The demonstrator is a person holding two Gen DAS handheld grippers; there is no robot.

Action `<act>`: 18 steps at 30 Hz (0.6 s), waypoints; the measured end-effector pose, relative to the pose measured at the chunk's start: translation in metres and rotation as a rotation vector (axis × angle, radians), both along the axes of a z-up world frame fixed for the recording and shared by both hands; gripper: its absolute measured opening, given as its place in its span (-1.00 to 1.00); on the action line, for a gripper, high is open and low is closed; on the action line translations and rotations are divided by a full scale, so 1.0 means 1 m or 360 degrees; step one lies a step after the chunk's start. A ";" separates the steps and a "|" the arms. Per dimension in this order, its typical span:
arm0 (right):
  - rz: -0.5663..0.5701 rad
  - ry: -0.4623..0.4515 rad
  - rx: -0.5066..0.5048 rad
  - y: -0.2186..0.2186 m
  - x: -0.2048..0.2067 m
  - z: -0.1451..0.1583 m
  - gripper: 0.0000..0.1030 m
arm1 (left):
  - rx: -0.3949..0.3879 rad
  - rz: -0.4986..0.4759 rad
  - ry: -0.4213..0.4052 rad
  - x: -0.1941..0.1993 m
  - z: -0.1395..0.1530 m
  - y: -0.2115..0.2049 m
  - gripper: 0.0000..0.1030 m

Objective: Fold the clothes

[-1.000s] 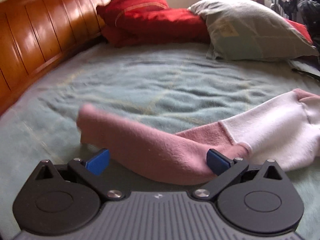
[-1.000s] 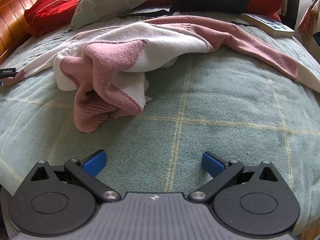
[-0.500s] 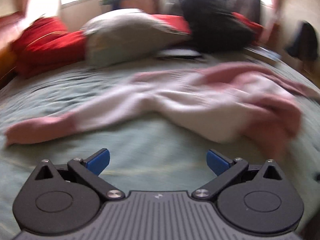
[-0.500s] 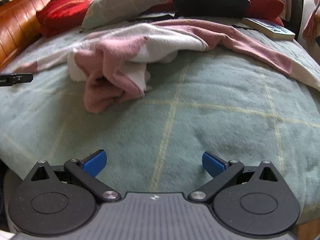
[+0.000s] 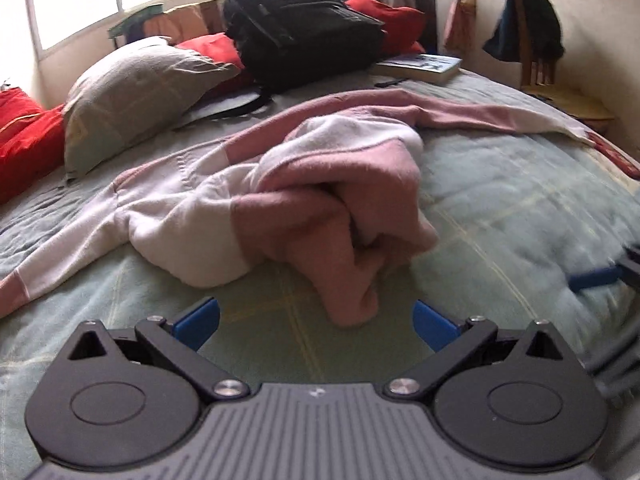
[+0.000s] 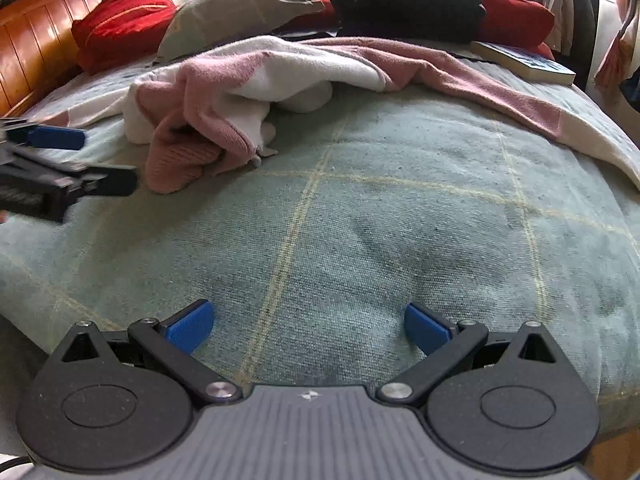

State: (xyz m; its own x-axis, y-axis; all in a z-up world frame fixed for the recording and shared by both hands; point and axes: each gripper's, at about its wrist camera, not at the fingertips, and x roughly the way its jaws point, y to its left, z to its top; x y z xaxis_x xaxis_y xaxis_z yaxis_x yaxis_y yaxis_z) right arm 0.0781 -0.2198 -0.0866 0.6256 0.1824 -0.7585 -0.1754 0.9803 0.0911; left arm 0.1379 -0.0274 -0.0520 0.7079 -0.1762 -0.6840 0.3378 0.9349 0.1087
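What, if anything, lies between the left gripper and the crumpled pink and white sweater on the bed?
Nothing visible. Only bare green blanket separates the open left gripper from the sweater, whose nearest pink fold droops toward it. The backpack and book sit beyond the sweater.

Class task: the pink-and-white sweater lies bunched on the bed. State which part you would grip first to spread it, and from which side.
Grip the rolled pink hem of the sweater. It sticks out toward the open left tongs, off the blanket, so come straight in from the near side, low.
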 end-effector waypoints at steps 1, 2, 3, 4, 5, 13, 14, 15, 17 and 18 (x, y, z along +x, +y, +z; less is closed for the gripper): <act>0.0000 -0.0003 0.0021 -0.002 -0.002 0.001 1.00 | -0.0002 0.0025 -0.0001 0.005 -0.002 -0.002 0.99; 0.0000 -0.0006 0.0042 -0.004 -0.003 0.002 1.00 | -0.0004 0.0050 -0.0002 0.009 -0.004 -0.005 0.99; 0.0000 -0.0009 0.0063 -0.006 -0.005 0.003 1.00 | -0.0006 0.0077 -0.0002 0.014 -0.005 -0.007 0.99; 0.0001 -0.0011 0.0085 -0.007 -0.006 0.005 1.00 | -0.0008 0.0109 0.0000 0.019 -0.007 -0.008 0.99; 0.0001 -0.0013 0.0106 -0.009 -0.007 0.006 1.00 | -0.0009 0.0144 0.0005 0.026 -0.009 -0.009 0.99; -0.0013 -0.0061 0.0193 -0.020 -0.007 0.013 1.00 | 0.0037 0.0358 0.0062 0.060 -0.028 -0.004 0.99; -0.0017 -0.0062 0.0197 -0.021 -0.006 0.013 1.00 | 0.0048 0.0397 0.0060 0.060 -0.029 -0.001 1.00; -0.0021 -0.0062 0.0200 -0.022 -0.006 0.013 1.00 | 0.0048 0.0443 0.0055 0.058 -0.028 0.005 1.00; -0.0024 -0.0063 0.0204 -0.023 -0.004 0.013 1.00 | 0.0062 0.0537 0.0041 0.053 -0.025 0.018 0.99; -0.0025 -0.0066 0.0207 -0.024 -0.004 0.013 1.00 | 0.0082 0.0579 0.0029 0.049 -0.024 0.026 0.99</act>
State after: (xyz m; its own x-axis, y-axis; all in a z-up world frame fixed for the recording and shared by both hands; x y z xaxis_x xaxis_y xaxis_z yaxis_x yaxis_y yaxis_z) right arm 0.0745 -0.2437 -0.0740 0.6597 0.2675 -0.7023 -0.1662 0.9633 0.2108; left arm 0.1867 -0.0012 -0.0758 0.7057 0.1200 -0.6983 -0.0136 0.9877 0.1560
